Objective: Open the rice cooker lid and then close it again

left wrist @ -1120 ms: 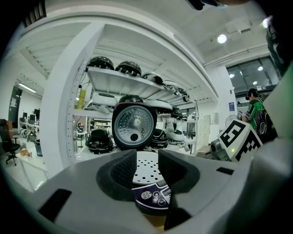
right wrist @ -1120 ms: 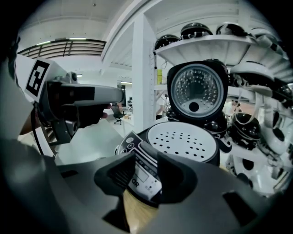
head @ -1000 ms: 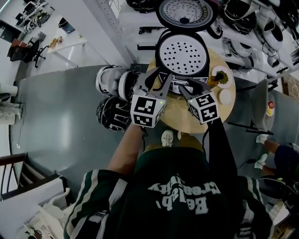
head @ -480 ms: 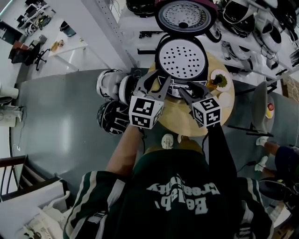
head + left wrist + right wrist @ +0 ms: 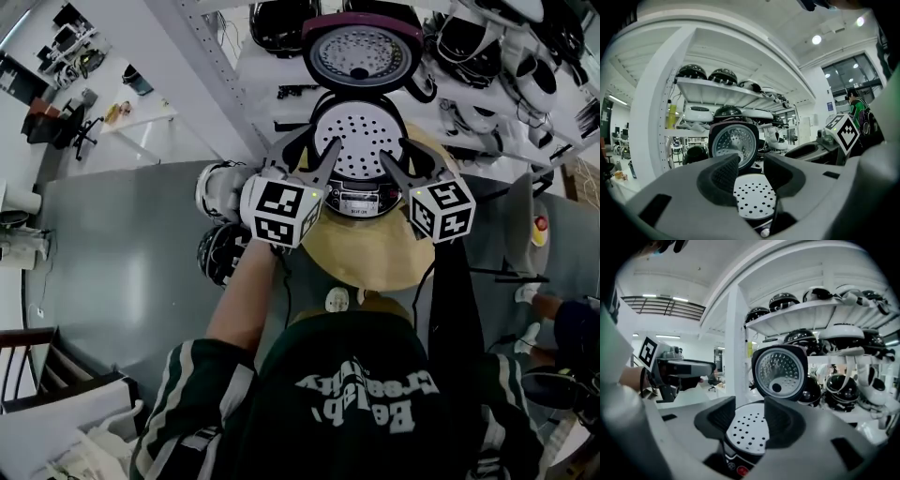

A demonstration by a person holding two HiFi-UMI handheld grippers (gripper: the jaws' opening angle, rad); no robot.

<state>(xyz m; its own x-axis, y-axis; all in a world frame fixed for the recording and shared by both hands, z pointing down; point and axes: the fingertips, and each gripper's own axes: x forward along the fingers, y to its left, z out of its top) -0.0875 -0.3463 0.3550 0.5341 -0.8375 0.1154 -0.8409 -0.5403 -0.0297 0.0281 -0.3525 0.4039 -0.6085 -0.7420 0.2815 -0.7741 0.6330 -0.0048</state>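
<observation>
The rice cooker stands on a round wooden table, its lid swung up and back. Its white perforated inner plate lies bare. My left gripper hovers at the cooker's front left and my right gripper at its front right, both raised above the rim. Both sets of jaws are opening, with nothing between them. In the left gripper view, the gripper frames the lid and plate. In the right gripper view, the gripper looks at the lid and plate.
White shelving behind the table holds several more cookers. Two round appliances sit on the grey floor left of the table. A chair stands to the right. The other gripper shows at the right of the left gripper view.
Both grippers have risen from the cooker's front panel to above its rim. They have spread apart to either side, and their jaws have widened.
</observation>
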